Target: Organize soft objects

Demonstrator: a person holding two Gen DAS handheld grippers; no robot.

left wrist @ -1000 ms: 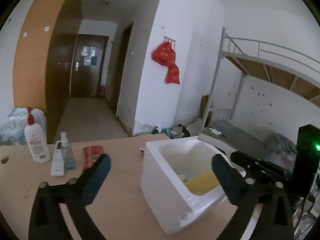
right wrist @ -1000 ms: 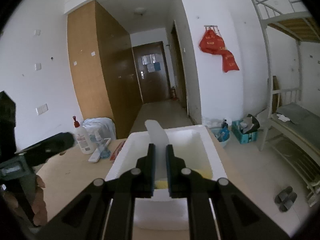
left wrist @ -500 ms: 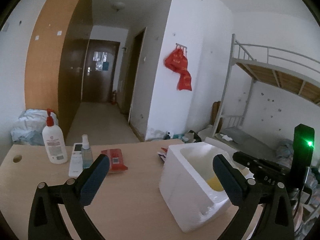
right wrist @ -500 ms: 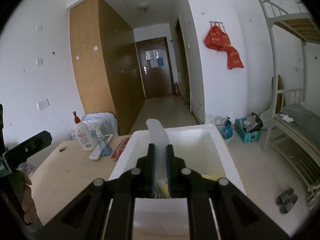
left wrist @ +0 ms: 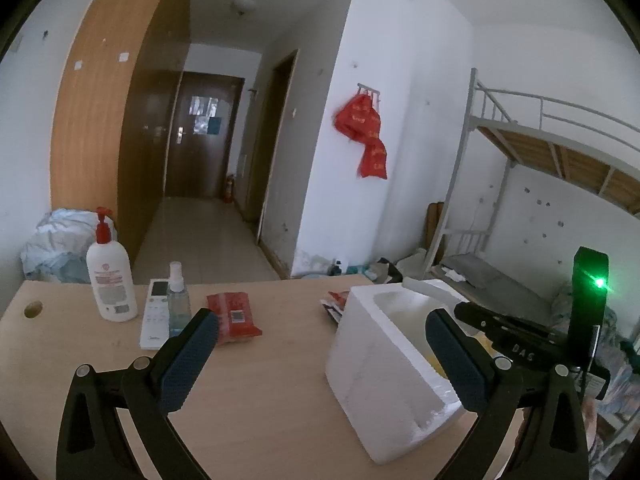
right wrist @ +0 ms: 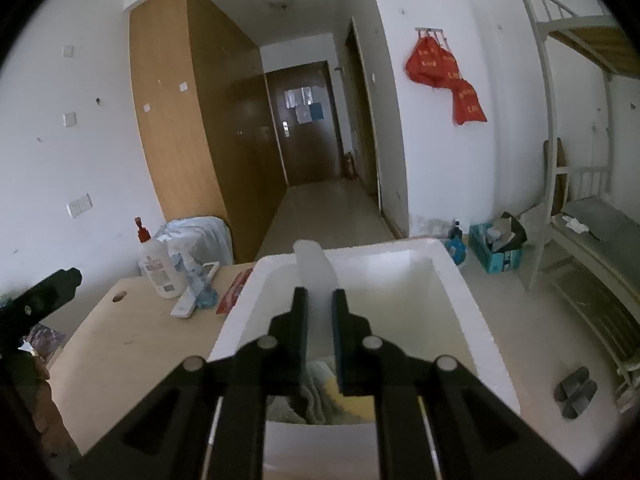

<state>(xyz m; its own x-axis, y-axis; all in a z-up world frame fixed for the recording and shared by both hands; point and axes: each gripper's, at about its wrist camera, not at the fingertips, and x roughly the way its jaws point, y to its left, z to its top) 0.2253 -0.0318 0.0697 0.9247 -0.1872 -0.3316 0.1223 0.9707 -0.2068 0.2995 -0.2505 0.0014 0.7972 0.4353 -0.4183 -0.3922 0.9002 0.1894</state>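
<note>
Right tongs (right wrist: 319, 300) grasping a white translucent piece (right wrist: 316, 276) above the foam box (right wrist: 460, 304).
Left tongs (left wrist: 320, 356) released over bare counter (left wrist: 256, 392); box sits at the counter's right edge.

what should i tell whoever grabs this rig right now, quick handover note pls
Right tongs: shut on a pale translucent soft strip, held above the open white foam box.
Left tongs: open, empty, over the light wooden table beside the box.
Done: a yellow soft item and a greyish cloth already lie in the box.
Left: lower and release the strip into the box. The flat red packet still lies on the table; probably next if it counts as soft.
</note>
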